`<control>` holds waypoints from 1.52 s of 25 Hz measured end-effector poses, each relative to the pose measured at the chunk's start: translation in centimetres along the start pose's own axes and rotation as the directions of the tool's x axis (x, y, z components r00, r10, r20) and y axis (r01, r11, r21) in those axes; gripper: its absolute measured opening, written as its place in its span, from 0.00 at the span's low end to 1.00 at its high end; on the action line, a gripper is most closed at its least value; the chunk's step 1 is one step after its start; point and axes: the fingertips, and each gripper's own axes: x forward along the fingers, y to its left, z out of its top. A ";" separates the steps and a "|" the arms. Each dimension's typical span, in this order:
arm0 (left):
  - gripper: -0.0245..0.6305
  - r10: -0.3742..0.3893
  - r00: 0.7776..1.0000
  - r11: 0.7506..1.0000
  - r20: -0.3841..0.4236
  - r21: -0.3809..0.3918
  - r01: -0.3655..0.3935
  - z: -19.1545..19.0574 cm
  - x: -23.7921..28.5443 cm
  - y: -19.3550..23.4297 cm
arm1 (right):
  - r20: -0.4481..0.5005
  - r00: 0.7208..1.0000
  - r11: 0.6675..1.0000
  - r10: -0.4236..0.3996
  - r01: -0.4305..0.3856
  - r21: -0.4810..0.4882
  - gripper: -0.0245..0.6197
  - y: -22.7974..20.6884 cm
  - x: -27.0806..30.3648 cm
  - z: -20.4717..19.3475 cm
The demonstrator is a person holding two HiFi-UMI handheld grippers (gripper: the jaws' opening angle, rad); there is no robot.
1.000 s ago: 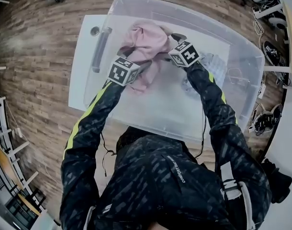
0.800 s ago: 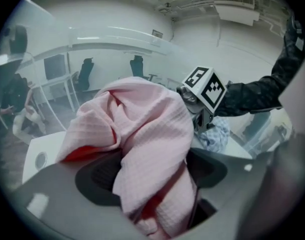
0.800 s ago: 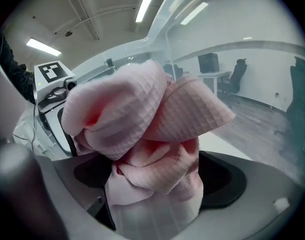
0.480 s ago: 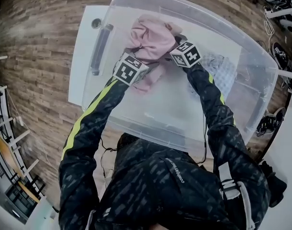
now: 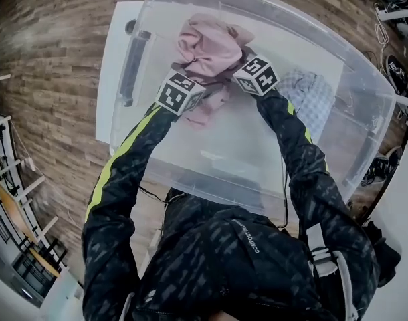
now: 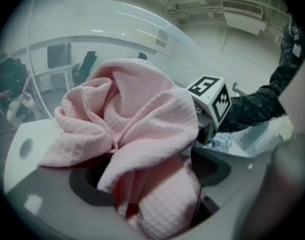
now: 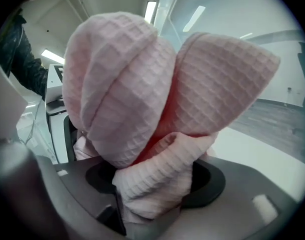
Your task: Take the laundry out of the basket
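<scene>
A pink waffle towel (image 5: pixel 207 45) is bunched up above the floor of the clear plastic basket (image 5: pixel 364 85), between both grippers. My left gripper (image 5: pixel 190 80) reaches in from the left. Its jaws are opening, with towel folds (image 6: pixel 137 129) lying loosely between them and dark gaps at each side. My right gripper (image 5: pixel 239 63) comes from the right. Its jaws are closing, and a thick roll of the towel (image 7: pixel 152 174) is squeezed between them. The right gripper's marker cube (image 6: pixel 212 96) shows behind the towel in the left gripper view. The fingertips are hidden by cloth.
A blue-grey checked cloth (image 5: pixel 310 95) lies on the basket's floor at the right. Under the basket's left side is a white board (image 5: pixel 110 65) with a dark bar (image 5: pixel 129 62). Wooden floor surrounds it; cables and shoes (image 5: pixel 374 169) lie at the right.
The pink towel and both grippers have risen a little and shifted toward the basket's far wall. The towel looks more bundled between the grippers.
</scene>
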 end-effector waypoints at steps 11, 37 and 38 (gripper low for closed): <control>0.71 0.001 0.996 1.000 0.093 0.013 -0.002 2.1 -2.0 -0.8 | 0.185 0.981 0.998 -0.058 0.060 -0.003 0.20 2.3 -2.0 3.5; 0.76 0.091 0.828 0.896 0.553 0.318 -0.311 15.5 -23.0 -10.4 | 0.574 0.819 0.921 -0.018 0.237 -0.308 0.19 15.9 -17.8 23.8; 0.76 0.091 0.816 0.889 0.571 0.322 -0.325 16.0 -24.1 -10.8 | 0.581 0.814 0.916 -0.019 0.247 -0.316 0.19 16.6 -18.4 24.7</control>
